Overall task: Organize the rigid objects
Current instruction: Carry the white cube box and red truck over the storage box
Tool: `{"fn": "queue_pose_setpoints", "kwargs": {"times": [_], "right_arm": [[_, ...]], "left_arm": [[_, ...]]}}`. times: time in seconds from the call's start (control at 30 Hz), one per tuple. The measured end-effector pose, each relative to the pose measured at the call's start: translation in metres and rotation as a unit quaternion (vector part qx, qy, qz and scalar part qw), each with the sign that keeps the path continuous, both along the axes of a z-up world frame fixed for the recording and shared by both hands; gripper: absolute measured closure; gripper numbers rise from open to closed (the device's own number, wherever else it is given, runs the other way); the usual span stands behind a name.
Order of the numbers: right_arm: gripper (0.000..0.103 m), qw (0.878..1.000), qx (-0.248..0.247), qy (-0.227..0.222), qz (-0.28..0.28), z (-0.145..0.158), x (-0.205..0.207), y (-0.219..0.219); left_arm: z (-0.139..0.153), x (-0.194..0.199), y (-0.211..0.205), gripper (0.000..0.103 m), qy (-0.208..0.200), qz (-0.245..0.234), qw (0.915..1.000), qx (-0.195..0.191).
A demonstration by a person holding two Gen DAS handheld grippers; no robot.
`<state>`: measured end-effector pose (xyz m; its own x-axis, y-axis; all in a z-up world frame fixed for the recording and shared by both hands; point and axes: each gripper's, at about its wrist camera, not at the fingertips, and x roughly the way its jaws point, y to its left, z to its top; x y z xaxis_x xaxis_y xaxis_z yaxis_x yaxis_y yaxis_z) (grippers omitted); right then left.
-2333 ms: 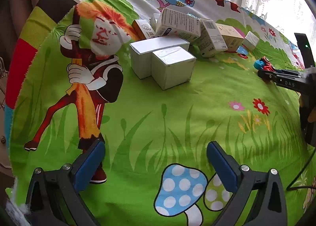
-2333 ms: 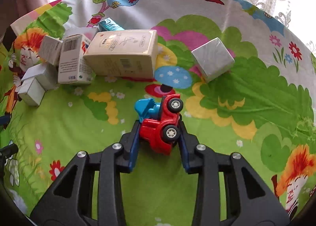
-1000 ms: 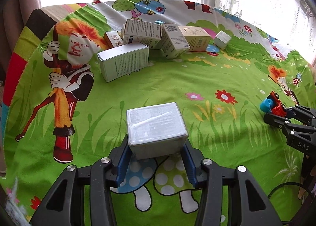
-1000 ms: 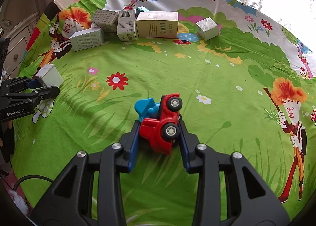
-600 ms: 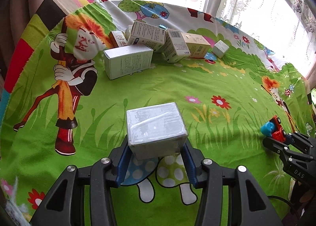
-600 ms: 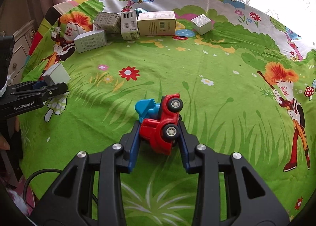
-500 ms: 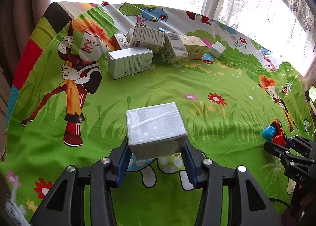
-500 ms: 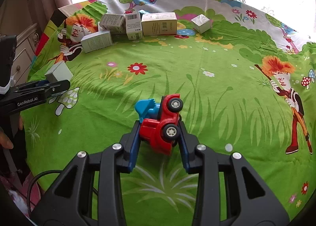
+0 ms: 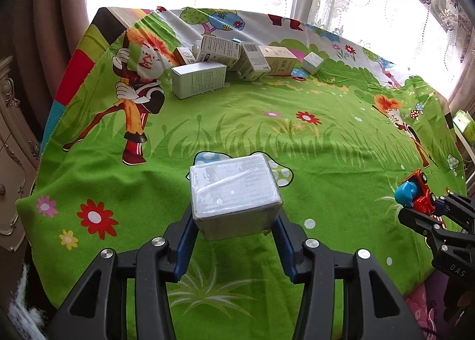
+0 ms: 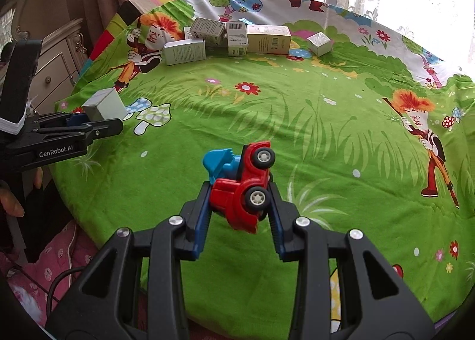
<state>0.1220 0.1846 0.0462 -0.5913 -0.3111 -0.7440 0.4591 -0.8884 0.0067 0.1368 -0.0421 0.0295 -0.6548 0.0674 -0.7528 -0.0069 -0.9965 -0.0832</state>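
Silver foil-wrapped cube box (image 9: pixel 234 191) clamped in left tool (image 9: pixel 234 236) | red-and-blue plastic toy truck (image 10: pixel 242 184) clamped in right tool (image 10: pixel 240 221) | both above bench's (image 10: pixel 326 147) near edge

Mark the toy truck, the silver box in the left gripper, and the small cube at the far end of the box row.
toy truck (image 10: pixel 240 188), right wrist view, red side panel
silver box (image 9: pixel 233 188), left wrist view, top face
small cube (image 9: pixel 312 62), left wrist view, front face

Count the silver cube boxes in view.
2. One silver cube is clamped in the left hand-held gripper; the second silver cube sits on the cloth at the right end of the far box row. Others may hide behind it.
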Motion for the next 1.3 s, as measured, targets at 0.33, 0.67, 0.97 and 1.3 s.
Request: {"fn": "queue_pose_setpoints", "kwargs": {"times": [0.33,0.67,0.97,1.3], "right_arm": [[0.063,1.000,-0.013,0.003,-0.004,-0.001,0.039,0.018],[0.063,0.999,-0.027,0.001,-0.043,0.001,0.052,0.057],[0.063,0.996,-0.032,0.006,-0.078,0.005,0.079,0.092],[0.063,0.992,-0.028,0.010,-0.126,0.010,0.103,0.138]], "left_arm": [[-0.002,0.025,0.015,0.054,-0.011,-0.024,0.9995,-0.017],[-0.007,0.033,0.073,0.054,-0.023,-0.097,0.9945,-0.032],[-0.002,0.047,0.112,0.054,-0.021,-0.150,0.9872,-0.048],[0.003,0.065,0.169,0.054,-0.020,-0.232,0.9704,-0.064]]}}
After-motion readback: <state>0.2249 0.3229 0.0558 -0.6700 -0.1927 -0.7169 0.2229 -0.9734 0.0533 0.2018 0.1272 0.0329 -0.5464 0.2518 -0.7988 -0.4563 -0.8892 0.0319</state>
